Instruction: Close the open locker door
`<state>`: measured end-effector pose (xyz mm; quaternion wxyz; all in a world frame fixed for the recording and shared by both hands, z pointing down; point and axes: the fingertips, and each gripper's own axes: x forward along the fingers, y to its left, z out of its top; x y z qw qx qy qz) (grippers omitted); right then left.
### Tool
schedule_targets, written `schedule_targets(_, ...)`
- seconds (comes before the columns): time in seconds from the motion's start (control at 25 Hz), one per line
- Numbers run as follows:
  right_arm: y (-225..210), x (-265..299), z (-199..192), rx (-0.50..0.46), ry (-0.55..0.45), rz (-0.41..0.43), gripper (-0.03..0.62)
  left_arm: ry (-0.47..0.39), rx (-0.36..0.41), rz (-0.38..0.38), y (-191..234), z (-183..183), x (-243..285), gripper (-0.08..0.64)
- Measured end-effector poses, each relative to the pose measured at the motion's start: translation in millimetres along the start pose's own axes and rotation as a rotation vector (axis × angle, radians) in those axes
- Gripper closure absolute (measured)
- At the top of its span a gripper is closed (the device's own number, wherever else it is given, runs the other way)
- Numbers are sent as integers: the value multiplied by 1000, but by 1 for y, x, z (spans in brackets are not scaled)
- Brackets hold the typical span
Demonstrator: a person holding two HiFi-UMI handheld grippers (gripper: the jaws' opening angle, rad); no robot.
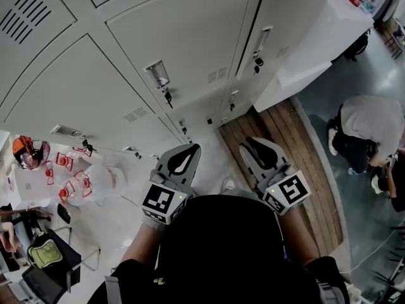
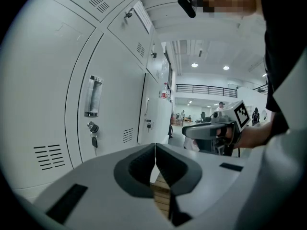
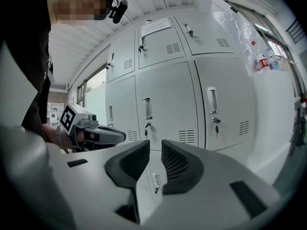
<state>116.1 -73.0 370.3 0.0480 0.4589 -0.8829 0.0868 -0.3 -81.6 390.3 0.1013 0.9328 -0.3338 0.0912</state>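
Note:
A bank of grey lockers (image 1: 183, 30) fills the wall in front of me, and every door that shows looks flush with its frame. One door carries a handle (image 1: 158, 75) with a key hanging under it. My left gripper (image 1: 190, 152) is held low in front of my body, its jaws shut on nothing, a short way from the lockers. In its own view a door handle (image 2: 93, 96) and key (image 2: 94, 139) lie to the left of the left gripper (image 2: 155, 147). My right gripper (image 1: 251, 147) hangs beside it, jaws a narrow gap apart and empty, facing the door handles (image 3: 147, 108).
A wooden slatted platform (image 1: 297, 170) runs along the floor at the right. A white counter (image 1: 316, 37) with bottles stands beside the lockers. A person (image 1: 370, 128) crouches at the far right. A table (image 1: 25, 185) with red items, an orange helmet (image 1: 28, 152) and a green bag (image 1: 44, 253) sit at the left.

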Motion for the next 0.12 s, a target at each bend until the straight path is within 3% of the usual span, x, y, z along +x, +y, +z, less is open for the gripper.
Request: schedule_targets(0.12, 2, -1, -1, 0, 0, 2, 502, 2, 1, 5, -1, 0, -2, 537)
